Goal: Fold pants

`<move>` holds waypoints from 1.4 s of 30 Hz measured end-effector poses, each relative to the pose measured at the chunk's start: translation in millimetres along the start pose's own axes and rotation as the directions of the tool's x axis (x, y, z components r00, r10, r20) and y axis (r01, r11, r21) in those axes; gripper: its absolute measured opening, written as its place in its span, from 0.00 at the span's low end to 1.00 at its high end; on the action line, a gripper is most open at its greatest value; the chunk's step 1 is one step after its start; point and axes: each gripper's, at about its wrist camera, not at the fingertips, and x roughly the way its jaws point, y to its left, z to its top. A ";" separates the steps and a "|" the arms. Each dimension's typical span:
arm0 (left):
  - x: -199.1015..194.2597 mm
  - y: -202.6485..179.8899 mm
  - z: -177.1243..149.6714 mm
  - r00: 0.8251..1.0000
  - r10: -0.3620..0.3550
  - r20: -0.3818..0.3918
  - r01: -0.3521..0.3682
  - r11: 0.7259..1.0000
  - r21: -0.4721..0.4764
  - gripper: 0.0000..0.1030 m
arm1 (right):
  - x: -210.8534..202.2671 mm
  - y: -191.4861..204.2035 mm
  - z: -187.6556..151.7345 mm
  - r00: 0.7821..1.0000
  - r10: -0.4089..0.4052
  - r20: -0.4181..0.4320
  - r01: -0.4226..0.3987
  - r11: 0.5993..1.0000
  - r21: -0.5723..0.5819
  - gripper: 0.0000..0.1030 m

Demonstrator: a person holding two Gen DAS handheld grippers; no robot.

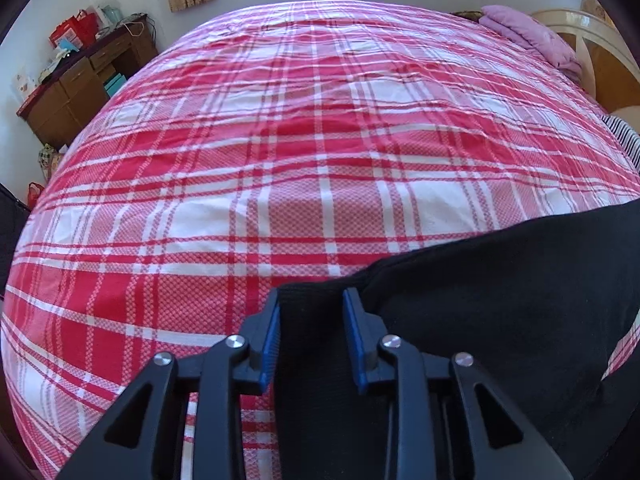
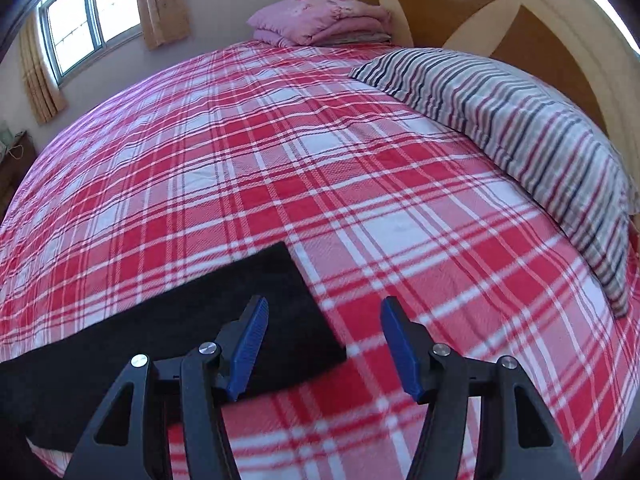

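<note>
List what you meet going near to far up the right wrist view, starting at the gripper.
right gripper → black pants → red plaid bedspread → folded pink quilt → window

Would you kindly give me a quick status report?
Left gripper shut on black pants. Right gripper open, empty, above pants edge. Nothing in the way.

Bedsheet: red-and-white plaid, fine check weave in pink areas.
Pants: plain black, no pattern.
Left gripper, right gripper: black frames, blue ribbed pads, silver pivot screws.
Pillow: grey-white with navy and maroon stripes.
Folded quilt: pink, faint floral print, possibly.
Headboard: cream frame, brown wood panels.
Curtains: beige.
Desk: brown.
</note>
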 end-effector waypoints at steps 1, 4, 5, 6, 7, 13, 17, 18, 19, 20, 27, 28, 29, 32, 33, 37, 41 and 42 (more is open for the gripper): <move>0.1 4.2 0.5 1.000 -0.029 0.008 0.029 0.999 -0.021 0.30 | 8.9 0.1 5.8 1.000 0.015 -0.015 -0.016 1.000 -0.002 0.59; 4.6 19.0 4.4 0.995 -0.103 -0.008 0.102 0.989 -0.104 0.30 | 30.3 3.9 18.6 0.999 0.030 -0.034 -0.030 0.999 -0.020 0.59; 5.5 20.8 4.5 0.993 -0.116 -0.012 0.113 0.987 -0.118 0.30 | 37.3 6.5 21.7 0.998 0.044 -0.047 -0.046 0.999 -0.026 0.59; 5.8 20.7 4.6 0.993 -0.119 -0.015 0.116 0.986 -0.118 0.31 | 45.0 9.1 24.5 0.996 0.059 -0.063 -0.061 0.998 -0.031 0.59; 5.5 19.5 5.1 0.993 -0.115 -0.013 0.113 0.988 -0.105 0.31 | 51.4 12.0 26.0 0.995 0.065 -0.077 -0.068 0.997 -0.037 0.59; 5.8 19.2 4.3 0.991 -0.134 0.011 0.135 0.987 -0.085 0.27 | 77.2 28.9 21.7 0.991 0.026 -0.135 -0.040 0.994 -0.103 0.48; 2.3 17.4 6.1 0.986 -0.164 0.026 0.166 0.984 -0.064 0.13 | 71.2 33.8 21.7 0.990 0.047 -0.132 -0.061 0.993 -0.103 0.09; 1.1 16.1 6.4 0.986 -0.161 0.032 0.163 0.985 -0.054 0.13 | 68.1 35.3 21.9 0.991 0.044 -0.125 -0.057 0.993 -0.106 0.07; 0.0 15.8 7.1 0.987 -0.159 0.037 0.161 0.986 -0.047 0.13 | 63.8 36.9 22.5 0.993 0.044 -0.112 -0.056 0.993 -0.107 0.06; -2.1 16.3 7.5 0.986 -0.162 0.043 0.164 0.985 -0.047 0.13 | 58.6 36.7 23.7 0.994 0.046 -0.094 -0.055 0.993 -0.106 0.05; -24.1 22.0 7.0 0.974 -0.191 0.121 0.197 0.979 -0.044 0.13 | 9.5 33.2 26.6 0.998 0.060 0.025 -0.058 0.994 -0.091 0.04; -27.3 22.3 6.7 0.971 -0.197 0.134 0.204 0.978 -0.042 0.13 | 2.1 32.8 26.5 0.997 0.061 0.042 -0.057 0.994 -0.094 0.04; -30.8 22.7 5.8 0.967 -0.204 0.149 0.212 0.976 -0.039 0.13 | -7.6 32.0 24.7 0.996 0.066 0.063 -0.059 0.994 -0.096 0.04; -42.5 23.6 3.1 0.955 -0.222 0.196 0.234 0.971 -0.038 0.13 | -29.1 30.0 20.3 0.991 0.076 0.110 -0.066 0.993 -0.096 0.04; -47.0 23.7 1.6 0.951 -0.225 0.213 0.237 0.971 -0.034 0.13 | -38.1 27.5 17.0 0.988 0.083 0.128 -0.072 0.993 -0.092 0.04; -66.3 26.8 -6.4 0.928 -0.246 0.278 0.262 0.965 -0.022 0.13 | -68.8 15.5 2.6 0.975 0.114 0.192 -0.101 0.992 -0.075 0.04; -84.9 31.0 -21.6 0.903 -0.269 0.335 0.289 0.957 -0.012 0.13 | -100.1 -0.7 -21.9 0.953 0.167 0.254 -0.158 0.986 -0.056 0.04; -87.8 31.7 -25.9 0.898 -0.272 0.346 0.294 0.956 -0.012 0.13 | -105.9 -5.8 -29.3 0.947 0.179 0.265 -0.172 0.984 -0.049 0.04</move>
